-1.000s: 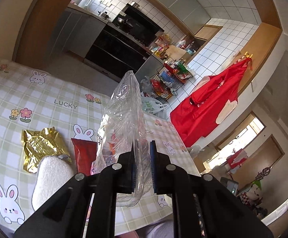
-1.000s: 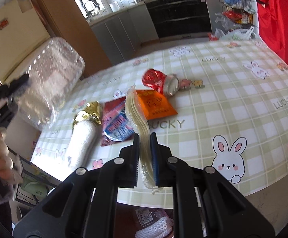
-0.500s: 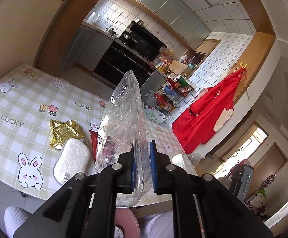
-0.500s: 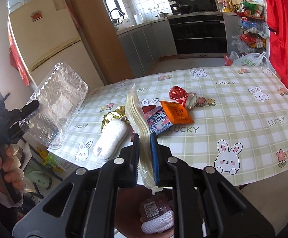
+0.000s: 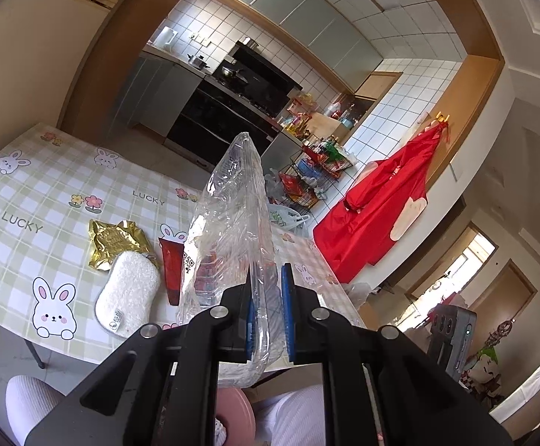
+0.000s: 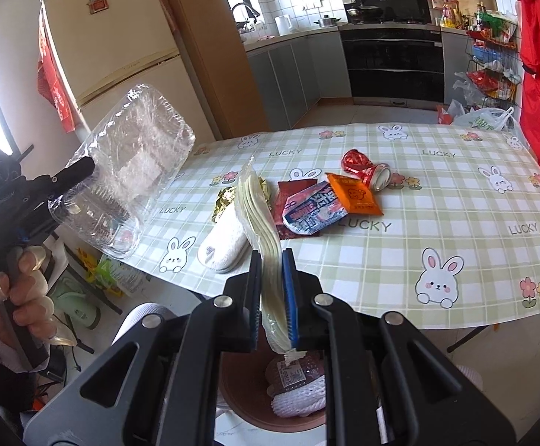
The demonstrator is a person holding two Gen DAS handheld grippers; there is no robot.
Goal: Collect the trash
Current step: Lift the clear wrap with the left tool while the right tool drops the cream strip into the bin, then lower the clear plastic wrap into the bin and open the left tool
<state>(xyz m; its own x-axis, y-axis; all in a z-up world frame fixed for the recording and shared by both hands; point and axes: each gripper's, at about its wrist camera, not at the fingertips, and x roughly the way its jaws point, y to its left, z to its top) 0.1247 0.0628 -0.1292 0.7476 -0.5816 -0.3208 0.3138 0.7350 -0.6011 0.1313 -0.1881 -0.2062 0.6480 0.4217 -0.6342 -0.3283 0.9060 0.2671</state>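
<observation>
My left claw [image 5: 266,310] blocks the lower part of the clear plastic tray [image 5: 232,230], and thru the tray the red packet [image 5: 169,271] & stuff behind it are only smears. Pink bin [image 5: 232,412] under the tabletop [image 5: 28,186]: mostly hidden by the claw body in the left view. In the right view my right claw [image 6: 272,297] covers the bottom of the cream packet [image 6: 259,208] & most of the bin [image 6: 270,409]; label on the bag inside is too small to read. Gold wrapper [image 6: 223,199] is half behind the cream packet. My left hand [image 6: 28,286] is cut by the frame edge.
</observation>
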